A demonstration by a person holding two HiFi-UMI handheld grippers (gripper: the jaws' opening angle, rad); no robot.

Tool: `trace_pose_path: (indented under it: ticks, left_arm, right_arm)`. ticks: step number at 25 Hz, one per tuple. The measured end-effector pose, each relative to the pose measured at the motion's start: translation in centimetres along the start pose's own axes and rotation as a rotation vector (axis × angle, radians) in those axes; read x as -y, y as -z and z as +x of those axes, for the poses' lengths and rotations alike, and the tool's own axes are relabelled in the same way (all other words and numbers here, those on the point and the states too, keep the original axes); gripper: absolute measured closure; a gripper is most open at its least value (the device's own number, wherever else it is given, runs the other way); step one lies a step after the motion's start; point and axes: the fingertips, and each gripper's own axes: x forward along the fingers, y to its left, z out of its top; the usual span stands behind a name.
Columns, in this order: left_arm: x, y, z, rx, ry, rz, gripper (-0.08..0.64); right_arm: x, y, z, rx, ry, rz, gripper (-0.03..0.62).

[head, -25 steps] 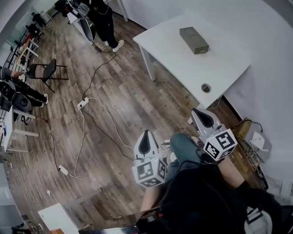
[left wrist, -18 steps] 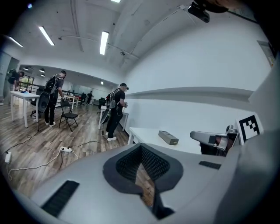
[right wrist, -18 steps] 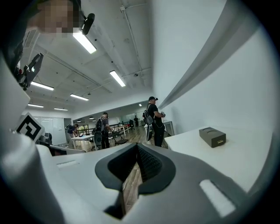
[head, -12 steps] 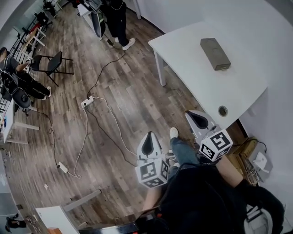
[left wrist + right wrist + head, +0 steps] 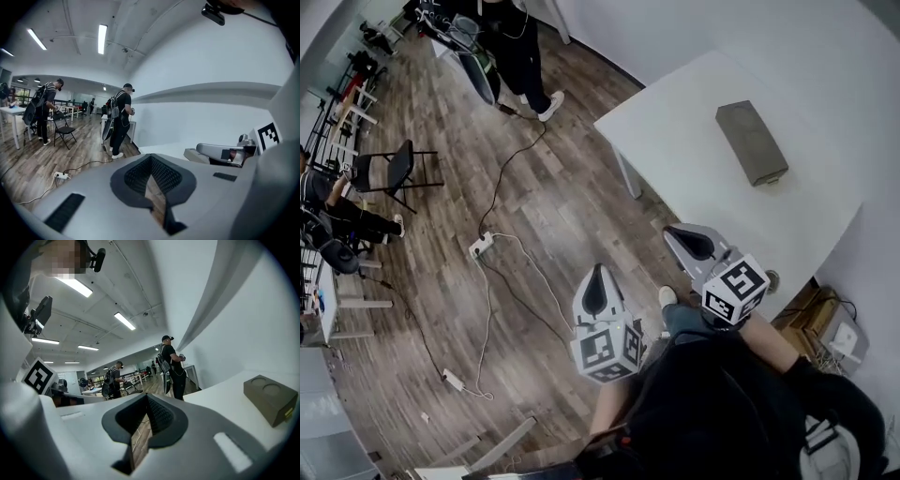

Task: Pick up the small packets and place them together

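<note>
We hold both tools out ahead of us, level with the near edge of a white rectangular table (image 5: 694, 159) that stands against a white wall. The left gripper (image 5: 597, 281) hangs over the brown wood-plank floor (image 5: 553, 216), to the left of the table. Its two grey jaws are together, and the dark ribbed pads meet with nothing between them. The right gripper (image 5: 680, 236) has its tip over the table's near edge, and its jaws are likewise pressed together and empty. Each tool carries its white cube with black square markers close to our hands.

We cannot make out the small packets in any view. The one thing on the table is a drab grey-brown rectangular box (image 5: 752, 142), lying flat towards the wall side, well apart from both tools. In the right gripper view, this box (image 5: 271, 399) shows two round recesses in its top.

Across the floor a white power strip (image 5: 480, 246) lies among thin cables. A black folding chair (image 5: 389, 155) stands further left. A person in black clothes (image 5: 514, 47) stands at the far end of the room.
</note>
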Motion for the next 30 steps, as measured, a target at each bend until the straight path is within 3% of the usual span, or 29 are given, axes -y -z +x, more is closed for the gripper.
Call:
trace_pose_path:
  ticks: [6,10,20,24,30]
  left_arm:
    - [3.0,-1.4,7.6,-0.018,0.079,0.026,0.563]
    - [6.1,-3.0,12.0,-0.028,0.166,0.066,0.561]
    - [17.2,-2.9,25.3,-0.132,0.534,0.185,0.563]
    - [22.1,-3.9,31.0,-0.171,0.694,0.267,0.561]
    - [27.5,-5.1,36.9,-0.222,0.888,0.345,0.562]
  right_arm:
    - [6.4,-1.4,0.6,0.027,0.067,-0.007,0.592]
    - [11.0,-2.2,-1.0,0.041,0.175,0.014,0.591]
    - [23.1,-3.7,-3.9,0.113,0.521,0.059,0.592]
    - [28.4,-4.7,-5.6,0.168,0.691,0.130,0.592]
    - [32.8,-5.9,-7.3,0.200,0.898,0.159,0.591]
